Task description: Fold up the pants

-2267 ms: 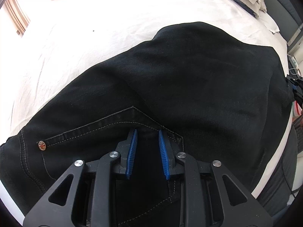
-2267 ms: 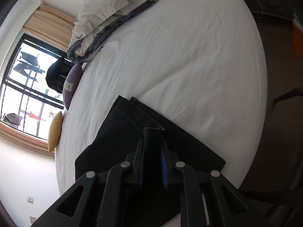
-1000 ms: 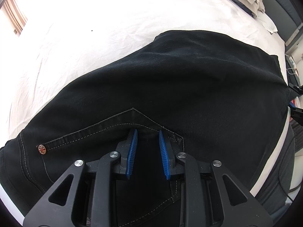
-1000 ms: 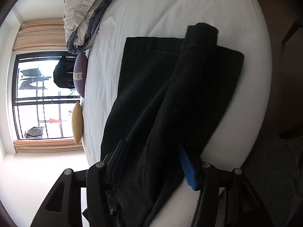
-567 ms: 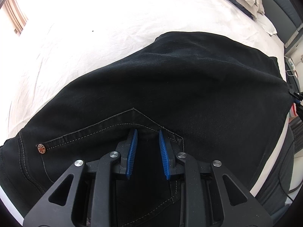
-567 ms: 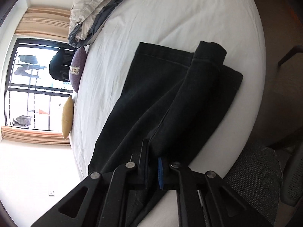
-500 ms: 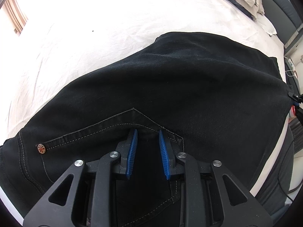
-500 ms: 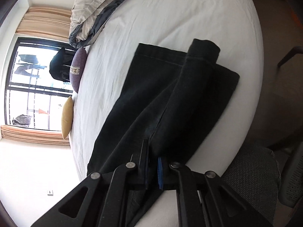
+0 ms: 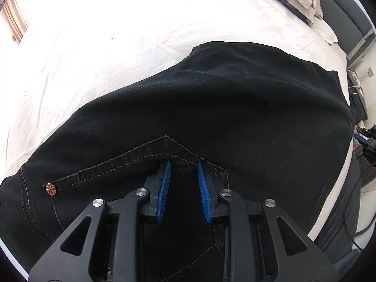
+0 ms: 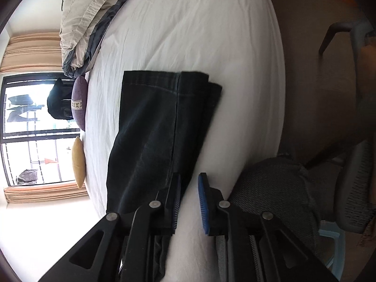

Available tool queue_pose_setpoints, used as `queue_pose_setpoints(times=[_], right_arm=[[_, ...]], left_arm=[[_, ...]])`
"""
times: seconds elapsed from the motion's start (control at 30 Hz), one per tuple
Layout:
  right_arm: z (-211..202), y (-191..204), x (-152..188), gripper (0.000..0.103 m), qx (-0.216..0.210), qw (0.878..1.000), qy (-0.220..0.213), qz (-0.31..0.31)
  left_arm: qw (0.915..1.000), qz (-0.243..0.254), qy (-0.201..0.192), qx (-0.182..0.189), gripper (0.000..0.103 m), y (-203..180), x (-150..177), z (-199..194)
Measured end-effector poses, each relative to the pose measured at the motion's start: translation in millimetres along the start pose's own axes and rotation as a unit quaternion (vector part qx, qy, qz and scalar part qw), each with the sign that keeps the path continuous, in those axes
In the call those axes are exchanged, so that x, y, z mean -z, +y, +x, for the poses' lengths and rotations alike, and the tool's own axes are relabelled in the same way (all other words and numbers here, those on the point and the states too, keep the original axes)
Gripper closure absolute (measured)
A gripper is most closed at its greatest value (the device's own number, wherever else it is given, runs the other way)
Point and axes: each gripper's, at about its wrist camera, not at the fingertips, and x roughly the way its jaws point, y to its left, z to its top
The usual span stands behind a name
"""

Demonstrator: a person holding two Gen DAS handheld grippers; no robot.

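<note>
Black jeans [image 9: 223,108] lie folded lengthwise on the white bed. In the left wrist view the back pocket and a copper rivet [image 9: 50,189] show. My left gripper [image 9: 182,167] is open and rests over the back pocket. In the right wrist view the stacked legs [image 10: 152,127] lie flat, their hems at the far end. My right gripper [image 10: 189,180] is open and empty, just off the legs' right edge, over the sheet by the bed's edge. It also shows at the far right of the left wrist view [image 9: 366,138].
The white bed sheet [image 10: 199,35] extends beyond the hems. Pillows and a grey duvet [image 10: 87,16] lie at the head. A purple cushion [image 10: 78,103] and a yellow cushion [image 10: 78,162] sit by the window. A grey mesh chair [image 10: 305,188] stands beside the bed.
My right gripper has opened and let go of the leg fabric it was pinching. The legs now lie flat and straight. The left gripper has not moved.
</note>
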Motion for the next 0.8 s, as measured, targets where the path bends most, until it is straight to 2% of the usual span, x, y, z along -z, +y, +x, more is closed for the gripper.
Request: queue_pose_setpoints(times=[0.07, 0.13, 0.17, 0.23, 0.3, 0.33, 0.37, 0.43, 0.47, 0.53, 0.6, 0.63, 0.67, 0.73, 0.8], right_arm=[[-19.5, 4.5, -6.8, 0.081, 0.005, 0.999, -0.031, -0.013], [-31.8, 18.3, -15.5, 0.079, -0.017, 0.998, -0.054, -0.034], [-32.9, 29.4, -18.6, 0.075, -0.032, 0.997, -0.055, -0.053], [-23.4, 57.3, -17.6, 0.069, -0.059, 0.992, -0.033, -0.102], [-4.4, 82.0, -11.3, 0.057, -0.090, 0.984, 0.000, -0.151], [8.0, 87.7, -9.5, 0.045, -0.103, 0.981, 0.016, -0.165], [21.8, 87.2, -9.4, 0.042, -0.095, 0.981, 0.030, -0.165], [47.3, 71.9, -13.2, 0.042, -0.029, 0.988, 0.051, -0.144], [56.9, 58.1, -17.3, 0.057, -0.002, 0.990, 0.057, -0.128], [58.2, 34.5, -24.5, 0.088, 0.013, 0.995, 0.050, -0.090], [42.0, 35.7, -29.8, 0.083, 0.043, 0.994, 0.019, -0.099], [32.7, 44.8, -31.3, 0.069, 0.063, 0.990, 0.000, -0.123], [26.7, 59.2, -32.0, 0.062, 0.066, 0.986, -0.013, -0.152], [28.7, 95.8, -26.5, 0.061, 0.034, 0.976, 0.004, -0.216], [45.2, 135.4, -10.7, 0.061, -0.005, 0.957, 0.054, -0.286]], left_arm=[[1.0000, 0.000, -0.002, -0.001, 0.080, 1.3, 0.7, 0.1], [1.0000, 0.001, -0.003, 0.000, 0.080, 2.4, 2.0, 0.0], [1.0000, 0.000, -0.004, 0.001, 0.080, 2.4, 2.1, -2.7], [1.0000, -0.002, -0.005, 0.002, 0.080, 3.3, 2.3, -5.2], [1.0000, -0.004, -0.007, 0.001, 0.080, 4.2, 3.3, -5.6], [0.9999, -0.006, -0.008, 0.002, 0.080, 5.1, 3.9, -6.5], [0.9999, -0.007, -0.009, 0.003, 0.080, 5.9, 4.6, -6.8], [0.9999, -0.010, -0.012, 0.008, 0.080, 8.4, 6.2, -7.5], [0.9998, -0.010, -0.013, 0.010, 0.080, 9.8, 7.0, -7.7], [0.9998, -0.011, -0.015, 0.012, 0.080, 11.8, 7.9, -8.6], [0.9997, -0.011, -0.018, 0.013, 0.080, 15.0, 9.6, -10.2], [0.9996, -0.011, -0.020, 0.014, 0.080, 16.0, 10.6, -10.9], [0.9996, -0.012, -0.021, 0.015, 0.080, 17.3, 11.5, -11.2], [0.9994, -0.016, -0.024, 0.017, 0.080, 19.7, 13.6, -12.3], [0.9993, -0.020, -0.027, 0.018, 0.080, 21.5, 15.6, -13.5]])
